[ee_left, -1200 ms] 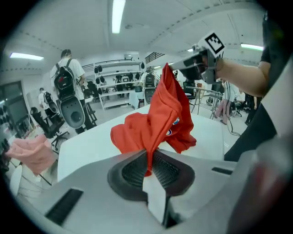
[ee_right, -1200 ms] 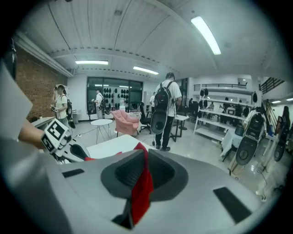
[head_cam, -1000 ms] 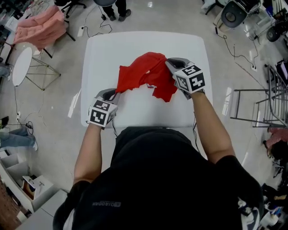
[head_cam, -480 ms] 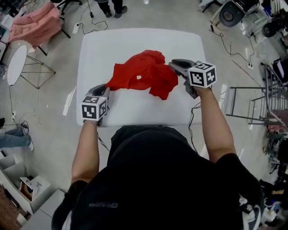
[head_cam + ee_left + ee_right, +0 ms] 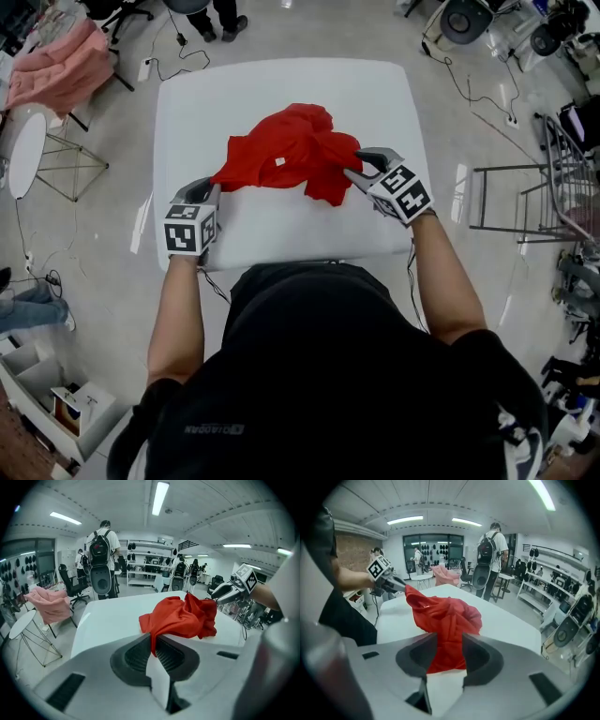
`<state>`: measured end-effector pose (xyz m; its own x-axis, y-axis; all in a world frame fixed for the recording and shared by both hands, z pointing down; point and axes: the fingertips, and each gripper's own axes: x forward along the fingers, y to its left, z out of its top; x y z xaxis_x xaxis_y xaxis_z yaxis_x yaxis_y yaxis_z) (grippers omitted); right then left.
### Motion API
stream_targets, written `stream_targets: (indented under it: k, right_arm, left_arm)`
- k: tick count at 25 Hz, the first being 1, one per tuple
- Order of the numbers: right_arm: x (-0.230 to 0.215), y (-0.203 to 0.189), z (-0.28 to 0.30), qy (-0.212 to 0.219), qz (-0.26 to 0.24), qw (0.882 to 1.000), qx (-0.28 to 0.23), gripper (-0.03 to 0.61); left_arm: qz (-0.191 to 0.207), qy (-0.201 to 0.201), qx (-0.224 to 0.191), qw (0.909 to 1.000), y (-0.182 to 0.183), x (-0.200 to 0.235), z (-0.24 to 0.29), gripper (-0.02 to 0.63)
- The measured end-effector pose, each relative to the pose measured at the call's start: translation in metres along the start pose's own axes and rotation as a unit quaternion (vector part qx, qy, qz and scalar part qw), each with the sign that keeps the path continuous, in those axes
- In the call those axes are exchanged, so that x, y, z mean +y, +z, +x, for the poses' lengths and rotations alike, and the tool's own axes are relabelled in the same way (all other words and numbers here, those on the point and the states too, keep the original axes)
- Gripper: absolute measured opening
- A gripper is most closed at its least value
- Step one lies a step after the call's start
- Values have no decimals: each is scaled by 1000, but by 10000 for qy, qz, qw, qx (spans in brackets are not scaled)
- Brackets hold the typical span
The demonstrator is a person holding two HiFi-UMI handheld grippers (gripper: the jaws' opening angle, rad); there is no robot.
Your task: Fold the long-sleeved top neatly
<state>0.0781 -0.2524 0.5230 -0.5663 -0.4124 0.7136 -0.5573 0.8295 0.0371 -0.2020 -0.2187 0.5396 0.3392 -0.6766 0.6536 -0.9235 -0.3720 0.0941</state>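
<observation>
Right gripper (image 5: 355,165) lower, newly agape astride top (image 5: 286,155) (left gripper (image 5: 209,187) tight)

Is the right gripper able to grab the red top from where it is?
Probably yes. The right gripper has just been opening its fingers, which stand apart around a fold of the red top on the table; nothing else is in the way.

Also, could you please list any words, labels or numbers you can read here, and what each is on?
None can be read for certain.
Grey print on the person's black top: upside down, too small to read.
White tag on the red top: too small to read.
Square markers on the left cube and right cube: black-and-white patterns, no letters.
</observation>
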Motion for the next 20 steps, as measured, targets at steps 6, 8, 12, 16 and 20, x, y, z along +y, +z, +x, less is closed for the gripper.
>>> stream_targets:
  k: [6, 8, 12, 16, 20]
  right_arm:
    - [-10, -16, 22, -518, -249, 9969, 528, 74]
    - [-10, -11, 16, -709, -256, 9961, 464, 52]
    - [-21, 21, -14, -1388, -220, 9900, -144, 43]
    - [-44, 62, -58, -2296, -191, 9700, -777, 40]
    - [-66, 100, -103, -3051, -209, 9441, -1228, 38]
  left_arm:
    - [151, -102, -33, 9998, 6, 0, 4, 31]
    - [231, -127, -45, 9996, 9, 4, 2, 31]
    - [342, -132, -246, 9990, 31, 18, 0, 31]
    - [830, -134, -692, 9941, 86, 33, -9, 31]
    - [1312, -74, -1151, 9846, 147, 44, -28, 31]
